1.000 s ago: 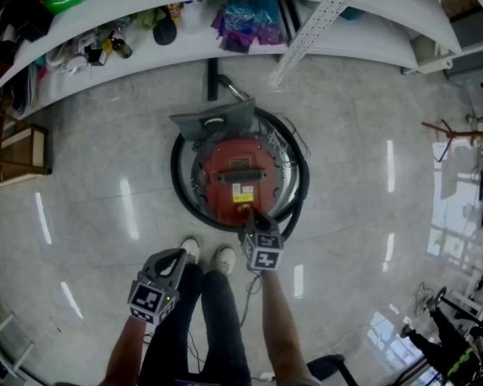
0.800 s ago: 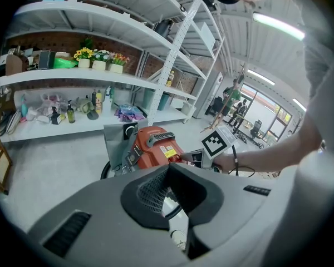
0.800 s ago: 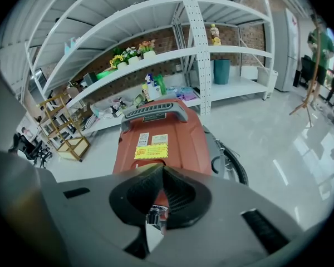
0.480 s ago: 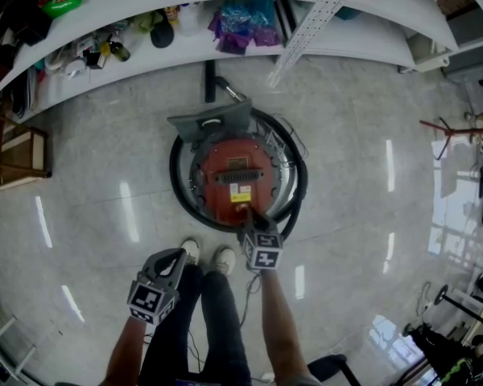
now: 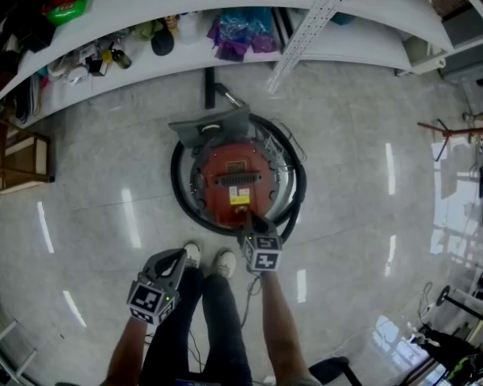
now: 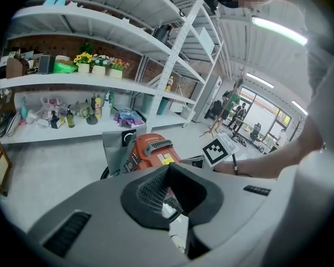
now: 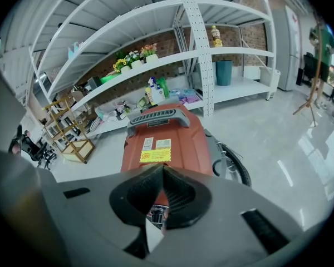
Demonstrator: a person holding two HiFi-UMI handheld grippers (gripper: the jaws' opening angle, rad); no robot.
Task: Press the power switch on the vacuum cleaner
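A red vacuum cleaner (image 5: 235, 179) stands on the floor, ringed by its black hose (image 5: 177, 185). My right gripper (image 5: 248, 214) is shut, and its tips rest at the vacuum's near edge, just below the yellow label (image 5: 240, 200). In the right gripper view the shut right gripper (image 7: 162, 169) points at the red top (image 7: 172, 141), under the label (image 7: 155, 155) and grey handle (image 7: 158, 117). The switch itself is hidden beneath the jaws. My left gripper (image 5: 177, 257) hangs back above the person's legs, shut and empty. In its own view the left gripper (image 6: 168, 169) faces the vacuum (image 6: 150, 151).
White shelving (image 5: 145, 63) with bottles and bags curves along the far side. A wooden rack (image 5: 20, 155) stands left, and a coat stand (image 5: 459, 131) right. A grey panel (image 5: 212, 124) leans on the vacuum's far side. The person's shoes (image 5: 205, 256) are just short of the hose.
The head view has shifted slightly. Both grippers stay where they were, the right one still at the vacuum's near edge.
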